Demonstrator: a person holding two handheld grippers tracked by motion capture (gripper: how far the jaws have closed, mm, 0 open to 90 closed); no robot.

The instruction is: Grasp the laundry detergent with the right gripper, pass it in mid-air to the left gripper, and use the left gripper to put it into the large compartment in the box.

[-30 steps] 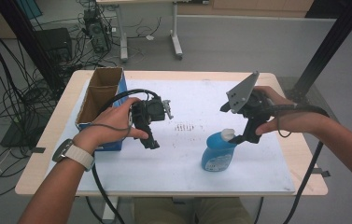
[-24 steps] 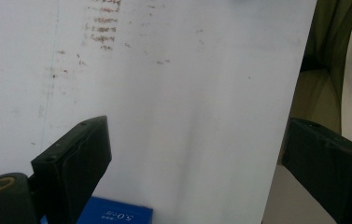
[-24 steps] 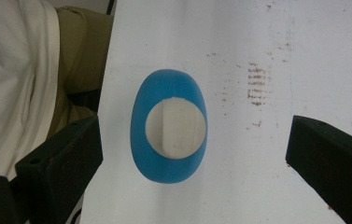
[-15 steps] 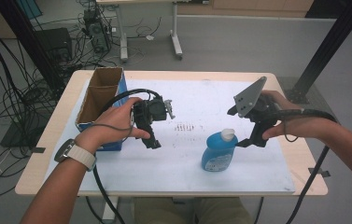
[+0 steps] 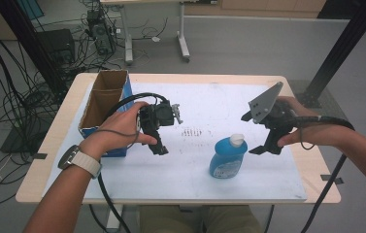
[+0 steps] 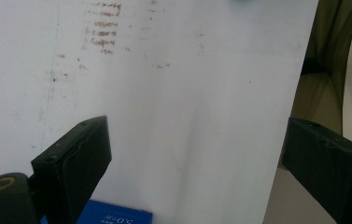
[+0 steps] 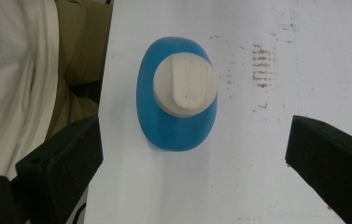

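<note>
A: Blue bottle [image 5: 227, 156] upright on the white sheet [image 5: 205, 104], near the front edge of the tabletop [image 5: 287, 85]. White flip cap [image 7: 185, 84] shut, seen from straight above in the right gripper view.

B: Right gripper [image 5: 260, 150]?

A: Just beside the bottle, on its right, apart from it. Jaws spread wide, nothing between them. It looks down on the cap.

B: Left gripper [image 5: 160, 148]?

A: Well off to the left, close to the cardboard box [image 5: 104, 104]. Jaws apart too, empty, over bare sheet.

B: Handling guess?

A: Thin plastic, likely part-filled with liquid, so moderate weight sitting low. Walls probably give under a hard squeeze; surface looks smooth, may slip. The body is oval from above.

B: Where to take hold?

A: Across the narrow faces of the body, mid-height or just under the shoulder. Not on the cap: it is small, rounded, and could pop open. Squeeze only enough to stop it sliding.
</note>
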